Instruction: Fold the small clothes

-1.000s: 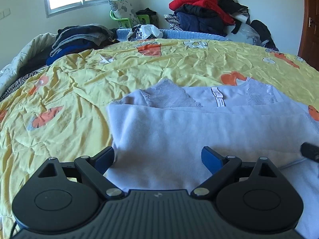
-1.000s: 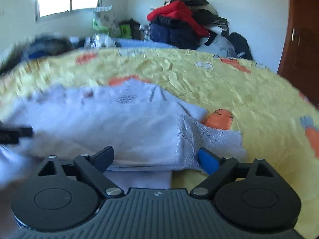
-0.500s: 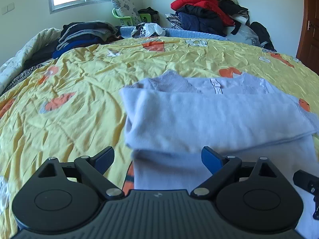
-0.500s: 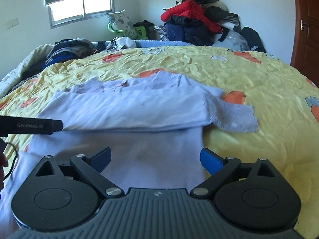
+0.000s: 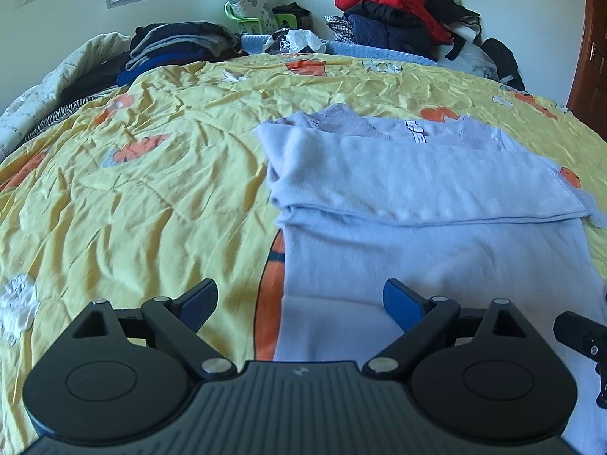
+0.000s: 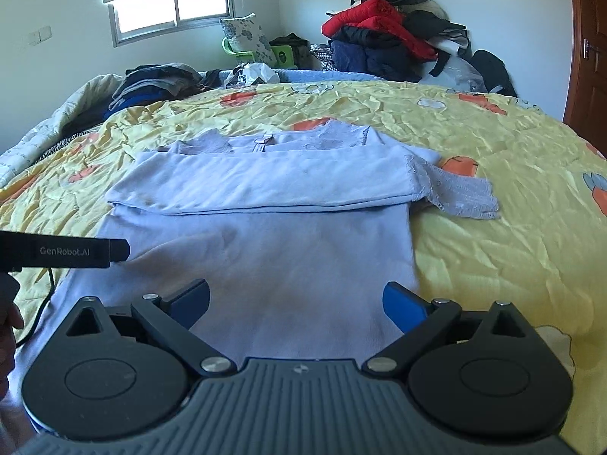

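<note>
A light lavender top (image 5: pixel 436 235) (image 6: pixel 273 235) lies flat on the yellow bedspread (image 5: pixel 144 189) (image 6: pixel 512 227). Its sleeves are folded across the chest, and a lace cuff (image 6: pixel 459 193) sticks out at the right. My left gripper (image 5: pixel 299 299) is open above the garment's near left edge and holds nothing. My right gripper (image 6: pixel 296 299) is open too, above the lower hem near the right side. The left gripper's body (image 6: pixel 64 252) shows at the left of the right wrist view. Part of the right gripper (image 5: pixel 580 335) shows at the right edge of the left wrist view.
A stack of folded dark clothes (image 5: pixel 178 45) (image 6: pixel 151 85) sits at the bed's far left. A heap of red and dark jackets (image 5: pixel 398 15) (image 6: pixel 390 38) is piled in the far corner. A brown door (image 6: pixel 592 53) stands at the right. A hand (image 6: pixel 7 326) shows at the left edge.
Both grippers have let go of the folded part and drawn back toward the hem. The sleeves now lie folded across the chest.
</note>
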### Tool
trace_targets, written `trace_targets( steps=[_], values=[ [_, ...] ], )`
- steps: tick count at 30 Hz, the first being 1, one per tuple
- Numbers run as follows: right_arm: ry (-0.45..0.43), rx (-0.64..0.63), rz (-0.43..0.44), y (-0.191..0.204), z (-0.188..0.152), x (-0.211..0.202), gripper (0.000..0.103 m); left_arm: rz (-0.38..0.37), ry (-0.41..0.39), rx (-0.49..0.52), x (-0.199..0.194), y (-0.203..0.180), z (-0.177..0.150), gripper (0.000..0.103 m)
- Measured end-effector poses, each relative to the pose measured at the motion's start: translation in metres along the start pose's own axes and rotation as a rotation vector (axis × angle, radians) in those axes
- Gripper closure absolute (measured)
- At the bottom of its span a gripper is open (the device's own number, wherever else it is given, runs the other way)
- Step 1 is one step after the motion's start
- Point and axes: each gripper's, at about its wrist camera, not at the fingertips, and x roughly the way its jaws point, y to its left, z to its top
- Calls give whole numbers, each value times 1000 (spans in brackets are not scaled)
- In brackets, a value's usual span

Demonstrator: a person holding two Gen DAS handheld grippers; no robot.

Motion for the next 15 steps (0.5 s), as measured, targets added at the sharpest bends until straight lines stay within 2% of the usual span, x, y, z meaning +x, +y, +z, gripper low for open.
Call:
trace_targets(
  steps=[15],
  values=[
    [35, 13, -3, 1, -17, 1, 0, 3, 11, -6, -11, 3, -17, 8]
  ],
)
